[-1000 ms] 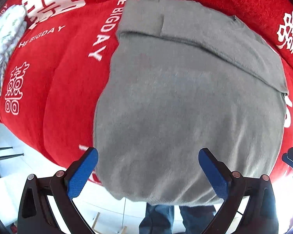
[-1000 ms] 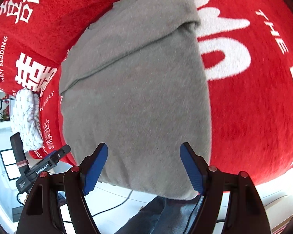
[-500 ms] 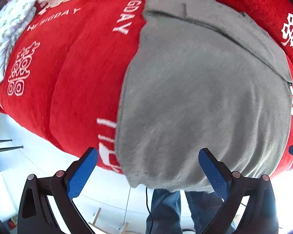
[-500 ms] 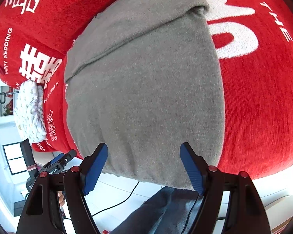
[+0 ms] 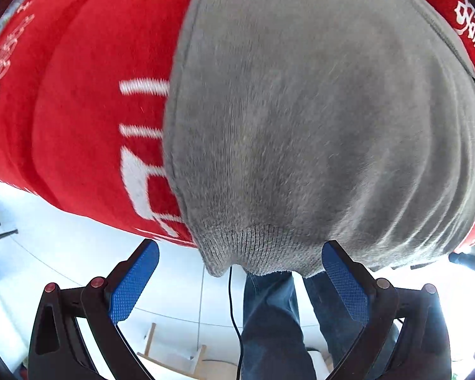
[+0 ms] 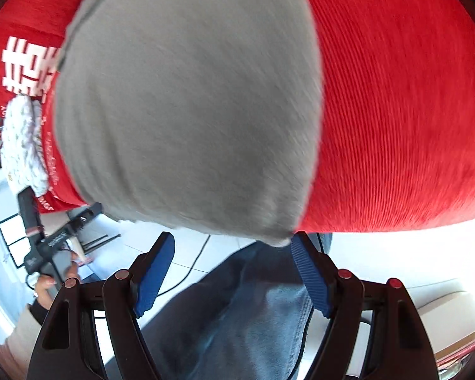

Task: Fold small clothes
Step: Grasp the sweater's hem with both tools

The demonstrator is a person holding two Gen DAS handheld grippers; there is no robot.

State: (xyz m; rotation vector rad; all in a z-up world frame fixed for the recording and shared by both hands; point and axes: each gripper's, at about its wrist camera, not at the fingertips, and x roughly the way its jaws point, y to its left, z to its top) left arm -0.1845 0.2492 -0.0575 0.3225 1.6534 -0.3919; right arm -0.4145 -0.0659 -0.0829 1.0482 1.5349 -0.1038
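- My left gripper (image 5: 237,280) is spread wide, empty, at the near left corner of the grey sweater (image 5: 316,126).
- My right gripper (image 6: 232,274) is spread too, its right pad just beside the other near corner.
- Risk: pads pinch only the top layer, or grab the red blanket (image 6: 395,110) underneath.
- Sweater lies flat, hem overhanging the edge; white tiled floor (image 5: 63,253) below.

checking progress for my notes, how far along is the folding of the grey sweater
Done: the grey sweater lies flat on the red blanket, with a fold already laid across its far end.
In hand: both tongs, left and right, hang open at the near hem, one by each corner; nothing is gripped.
Left: pinch the hem corners and fold the sweater up. A white patterned cloth lies at the blanket's edge.
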